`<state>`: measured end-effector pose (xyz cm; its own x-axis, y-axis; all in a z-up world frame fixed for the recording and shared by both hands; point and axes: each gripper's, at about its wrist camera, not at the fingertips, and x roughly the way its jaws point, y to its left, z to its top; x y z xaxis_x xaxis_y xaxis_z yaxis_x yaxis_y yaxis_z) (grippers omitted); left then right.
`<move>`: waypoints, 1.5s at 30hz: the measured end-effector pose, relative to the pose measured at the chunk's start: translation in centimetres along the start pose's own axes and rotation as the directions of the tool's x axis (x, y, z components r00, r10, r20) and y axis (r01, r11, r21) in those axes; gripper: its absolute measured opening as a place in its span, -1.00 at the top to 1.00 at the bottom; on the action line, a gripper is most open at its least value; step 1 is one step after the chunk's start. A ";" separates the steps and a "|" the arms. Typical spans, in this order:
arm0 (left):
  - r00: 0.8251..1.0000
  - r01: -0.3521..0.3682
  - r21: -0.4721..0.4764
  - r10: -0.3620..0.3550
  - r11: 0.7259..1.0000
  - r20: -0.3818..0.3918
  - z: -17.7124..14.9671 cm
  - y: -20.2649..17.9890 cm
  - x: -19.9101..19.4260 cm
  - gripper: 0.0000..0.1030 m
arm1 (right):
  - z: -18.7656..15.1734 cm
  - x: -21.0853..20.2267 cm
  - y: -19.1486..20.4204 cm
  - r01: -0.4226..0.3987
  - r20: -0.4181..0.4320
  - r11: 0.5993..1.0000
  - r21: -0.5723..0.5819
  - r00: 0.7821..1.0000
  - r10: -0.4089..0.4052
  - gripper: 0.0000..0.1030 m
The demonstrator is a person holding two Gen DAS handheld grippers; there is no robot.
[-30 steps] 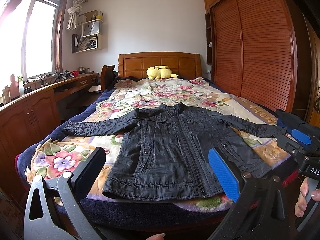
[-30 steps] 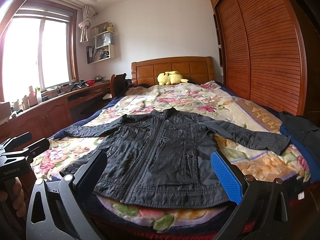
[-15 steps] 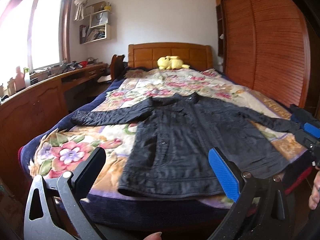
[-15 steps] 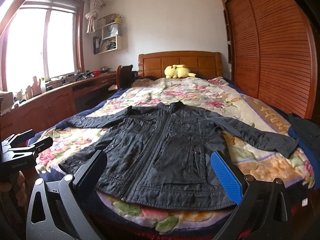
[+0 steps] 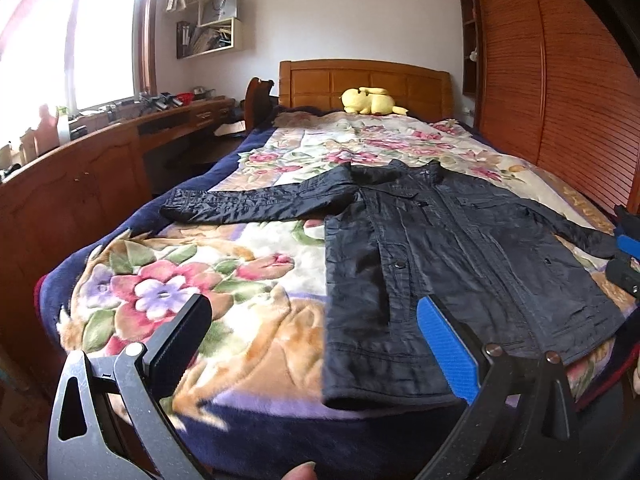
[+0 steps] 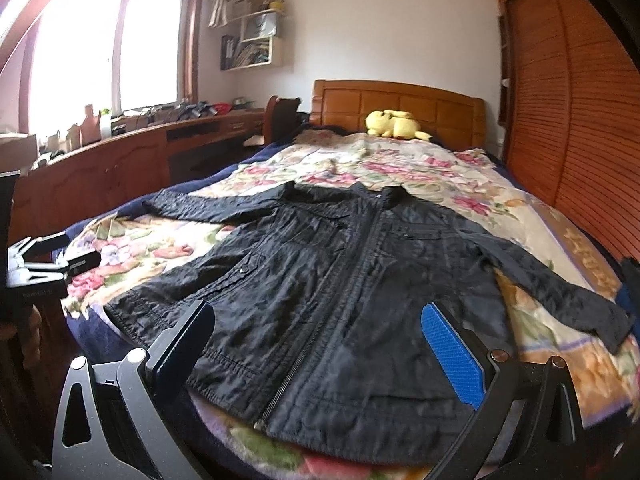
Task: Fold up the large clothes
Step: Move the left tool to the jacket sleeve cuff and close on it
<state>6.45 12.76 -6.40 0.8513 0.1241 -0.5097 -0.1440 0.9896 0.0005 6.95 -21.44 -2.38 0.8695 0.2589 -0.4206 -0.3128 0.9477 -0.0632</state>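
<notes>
A black zip-up jacket [image 5: 452,264] [image 6: 352,296] lies flat and face up on the floral bedspread [image 5: 180,280], both sleeves spread out sideways, its hem toward the foot of the bed. My left gripper [image 5: 316,344] hovers open over the bed's foot, left of the jacket's hem corner, holding nothing. My right gripper [image 6: 320,348] is open above the middle of the hem, also holding nothing. In the right wrist view the left gripper [image 6: 44,268] shows at the left edge. The right gripper's blue pad [image 5: 628,244] pokes in at the right edge of the left wrist view.
A wooden headboard [image 5: 360,84] with a yellow plush toy [image 5: 372,102] stands at the far end. A long wooden desk and cabinets [image 5: 80,184] run along the left under the window. Slatted wardrobe doors [image 5: 560,80] line the right. Dark clothing [image 6: 630,280] lies at the bed's right edge.
Both cameras have shifted left and come closer to the bed, so the jacket now sits further right in the left wrist view. Both grippers have stayed open.
</notes>
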 end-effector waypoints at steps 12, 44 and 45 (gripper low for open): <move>0.997 -0.060 -0.036 0.058 0.998 -0.042 -0.1 7.8 5.8 -0.99 | -2.3 8.0 0.1 -0.044 -0.098 0.998 -0.040 0.994 0.040 -0.99; 0.952 -0.185 -0.161 0.136 0.969 -0.274 8.8 23.6 30.2 -0.78 | 8.4 15.4 4.6 -0.175 -0.137 0.971 -0.163 0.979 0.153 -0.99; 0.953 -0.177 -0.170 0.126 0.969 -0.275 8.9 23.9 30.6 -0.68 | 8.6 16.1 4.9 -0.180 -0.134 0.969 -0.168 0.978 0.158 -0.99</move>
<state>33.55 40.86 -14.28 0.6547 0.2229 -0.7223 -0.3762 0.9248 -0.0557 22.72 -10.97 -1.69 0.7497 0.3784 -0.5429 -0.5238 0.8407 -0.1374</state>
